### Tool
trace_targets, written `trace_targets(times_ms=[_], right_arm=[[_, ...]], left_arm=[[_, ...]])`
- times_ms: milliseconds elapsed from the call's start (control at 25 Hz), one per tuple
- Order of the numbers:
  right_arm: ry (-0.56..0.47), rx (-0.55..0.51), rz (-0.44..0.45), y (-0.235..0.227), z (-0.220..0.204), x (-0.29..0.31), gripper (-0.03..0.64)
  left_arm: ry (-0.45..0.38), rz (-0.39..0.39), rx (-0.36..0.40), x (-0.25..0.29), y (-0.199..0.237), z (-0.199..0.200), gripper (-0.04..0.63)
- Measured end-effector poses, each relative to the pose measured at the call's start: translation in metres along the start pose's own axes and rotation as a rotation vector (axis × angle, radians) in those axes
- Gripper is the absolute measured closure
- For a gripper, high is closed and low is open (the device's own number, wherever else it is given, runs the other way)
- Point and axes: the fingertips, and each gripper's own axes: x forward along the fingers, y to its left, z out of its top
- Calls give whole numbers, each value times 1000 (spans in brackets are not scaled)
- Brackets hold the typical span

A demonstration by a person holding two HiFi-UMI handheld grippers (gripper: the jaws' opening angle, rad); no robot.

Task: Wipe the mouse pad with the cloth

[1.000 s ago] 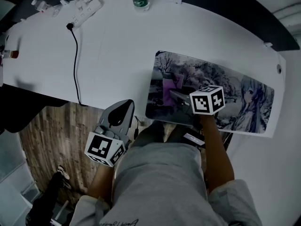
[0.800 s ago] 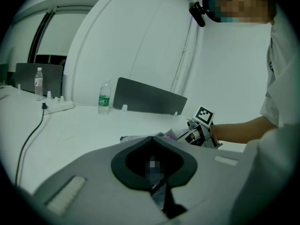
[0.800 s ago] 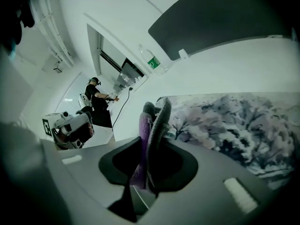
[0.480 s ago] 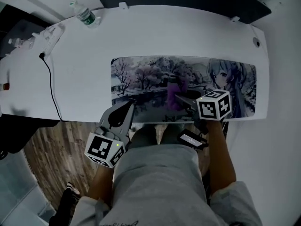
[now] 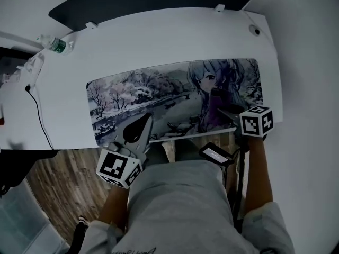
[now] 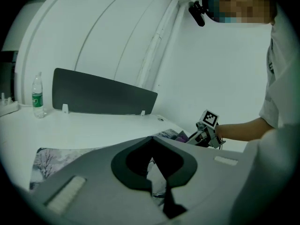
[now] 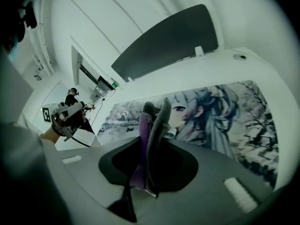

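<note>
R gripper [image 7: 151, 114] w/ cloth [image 7: 140, 142] on pad [image 5: 143, 97]

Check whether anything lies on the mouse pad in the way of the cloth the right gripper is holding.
Nothing visible does. The right gripper holds the cloth over the mouse pad's right part; the pad is otherwise bare. The shut left gripper sits at its front edge.
</note>
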Motion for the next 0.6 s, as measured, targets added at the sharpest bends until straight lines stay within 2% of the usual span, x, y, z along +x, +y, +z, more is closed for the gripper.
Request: trace_targets(times_ms=[360, 600], right_arm=[[24, 63, -145, -125, -39, -100, 520], [71, 77, -204, -181, -58, -135, 520]], left_arm=[[32, -71, 11, 75, -68, -4, 575], [42, -90, 26, 104, -97, -1, 575]])
